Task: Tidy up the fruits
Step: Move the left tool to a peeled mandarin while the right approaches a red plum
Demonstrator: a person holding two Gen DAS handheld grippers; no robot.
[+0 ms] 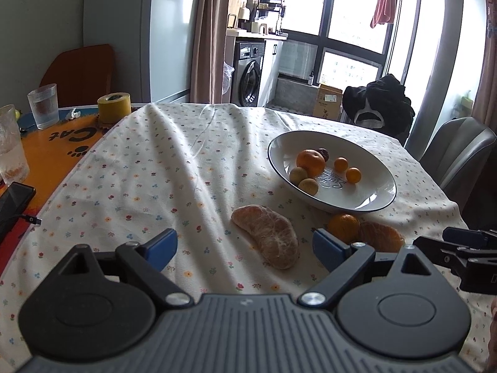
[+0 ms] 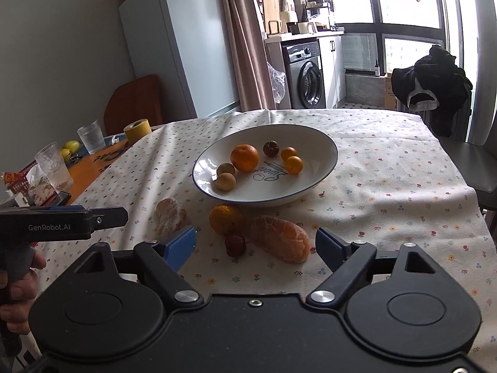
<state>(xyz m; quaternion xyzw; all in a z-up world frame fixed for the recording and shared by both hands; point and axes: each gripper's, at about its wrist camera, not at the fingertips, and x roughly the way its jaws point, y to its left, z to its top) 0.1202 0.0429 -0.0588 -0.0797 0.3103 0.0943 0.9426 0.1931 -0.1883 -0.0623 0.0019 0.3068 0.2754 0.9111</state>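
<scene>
You are working in a lived-in home, at a dining table under a cream cotton tablecloth printed with small flowers (image 2: 388, 186). At twelve o'clock, past a brown curtain (image 2: 245, 46), a silver front-loading washing machine (image 2: 307, 74) sits under a white counter crowded with kitchen jars and wooden boards (image 2: 298, 15). At eleven o'clock stands a tall pale-blue cabinet (image 2: 177, 46). At two o'clock a black garment is draped over a chair back (image 2: 435, 90) before large dark-framed windows (image 2: 403, 28), with a red cloth hanging to dry (image 1: 385, 0). At nine o'clock, ribbed drinking glasses (image 1: 43, 105) and a yellow tape roll (image 1: 113, 107) clutter the table edge.
</scene>
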